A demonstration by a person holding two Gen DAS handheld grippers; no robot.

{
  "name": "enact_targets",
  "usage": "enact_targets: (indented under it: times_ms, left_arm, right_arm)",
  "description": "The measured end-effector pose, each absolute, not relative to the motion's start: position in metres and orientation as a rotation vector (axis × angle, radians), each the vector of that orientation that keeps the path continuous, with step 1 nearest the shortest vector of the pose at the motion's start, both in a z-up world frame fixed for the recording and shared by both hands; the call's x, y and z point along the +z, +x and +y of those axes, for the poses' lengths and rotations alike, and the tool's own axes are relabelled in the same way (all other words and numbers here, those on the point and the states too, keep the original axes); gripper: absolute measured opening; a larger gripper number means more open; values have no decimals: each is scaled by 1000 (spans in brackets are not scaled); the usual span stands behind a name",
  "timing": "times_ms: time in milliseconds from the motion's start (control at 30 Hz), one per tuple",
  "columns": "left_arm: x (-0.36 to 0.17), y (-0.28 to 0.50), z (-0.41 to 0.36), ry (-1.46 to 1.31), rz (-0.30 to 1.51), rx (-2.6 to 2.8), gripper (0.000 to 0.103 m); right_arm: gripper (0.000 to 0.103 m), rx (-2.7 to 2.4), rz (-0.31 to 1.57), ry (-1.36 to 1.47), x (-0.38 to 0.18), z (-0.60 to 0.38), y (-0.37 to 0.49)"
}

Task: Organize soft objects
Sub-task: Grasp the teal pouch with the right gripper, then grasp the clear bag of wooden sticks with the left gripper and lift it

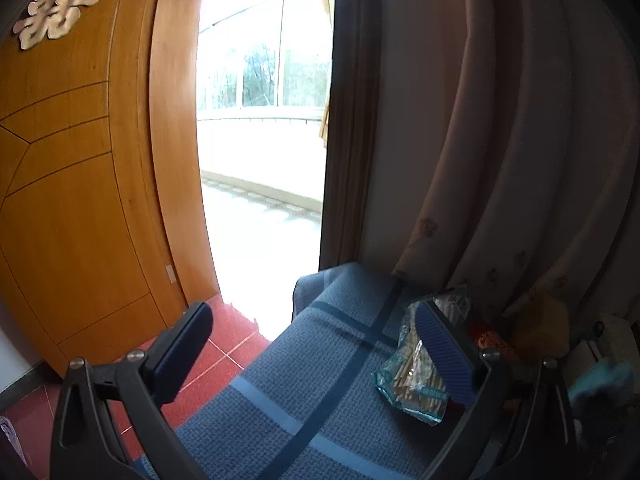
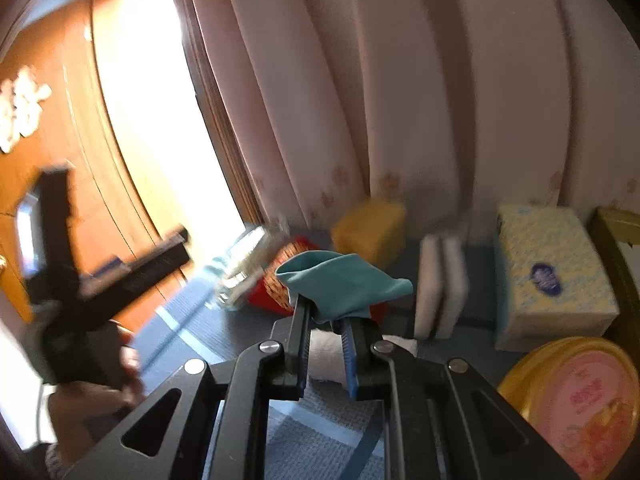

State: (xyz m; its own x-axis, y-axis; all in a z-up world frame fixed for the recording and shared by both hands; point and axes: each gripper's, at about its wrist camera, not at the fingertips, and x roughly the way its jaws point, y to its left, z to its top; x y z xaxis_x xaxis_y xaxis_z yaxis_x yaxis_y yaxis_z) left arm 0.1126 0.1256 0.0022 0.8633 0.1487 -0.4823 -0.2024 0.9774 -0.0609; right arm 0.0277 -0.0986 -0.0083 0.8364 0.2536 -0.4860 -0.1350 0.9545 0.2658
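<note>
In the right wrist view my right gripper (image 2: 322, 312) is shut on a teal cloth (image 2: 344, 280), which bunches up above the fingertips over the blue checked table cover (image 2: 320, 440). A white roll (image 2: 324, 356) lies just below the fingers. In the left wrist view my left gripper (image 1: 316, 344) is open over the same cover (image 1: 304, 380), nothing between its fingers. A clear bag of thin sticks (image 1: 416, 376) lies next to its right finger (image 1: 440, 352). The teal cloth (image 1: 600, 380) shows blurred at the far right.
Along the curtain (image 2: 400, 100) stand a yellow sponge (image 2: 372, 228), white sponges (image 2: 440, 284), a tissue pack (image 2: 552, 276), a red packet (image 2: 280, 280) and a round tin with a pink lid (image 2: 580, 400). A wooden door (image 1: 80, 200) and red floor tiles (image 1: 224, 344) lie left.
</note>
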Motion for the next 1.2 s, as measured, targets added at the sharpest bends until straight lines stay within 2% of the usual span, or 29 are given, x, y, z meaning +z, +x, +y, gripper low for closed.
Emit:
enact_targets:
  times_ms: [133,500,600,633,667,733,833,967,1200]
  left_arm:
    - [0,120,115,-65,530,159,103]
    - [-21,161,71,68,730,56,101]
    - [-26,165,66,82,777,30,90]
    - [-27,166,67,78,799,21,83]
    - [-29,168,67,72,816,12,66]
    - [-36,174,68,45,871,-21,47]
    - [-34,171,73,3,872,-52,34]
    - [-19,152,73,-3,762,-43,33]
    - [13,87,56,78,414,61,33]
  right_arm:
    - [16,213,483,261,0,-112,14]
    - [16,179,473,285,1,-120,17]
    - [16,182,466,276,1,-115,17]
    - [16,180,463,273,2,-113,15]
    - [16,179,460,267,2,-111,15]
    - [16,174,455,252,1,-108,15]
    - [16,167,447,232,2,-106,12]
    - [16,154,430,207,3,-103,9]
    - [16,94,341,139,12,-96,-6]
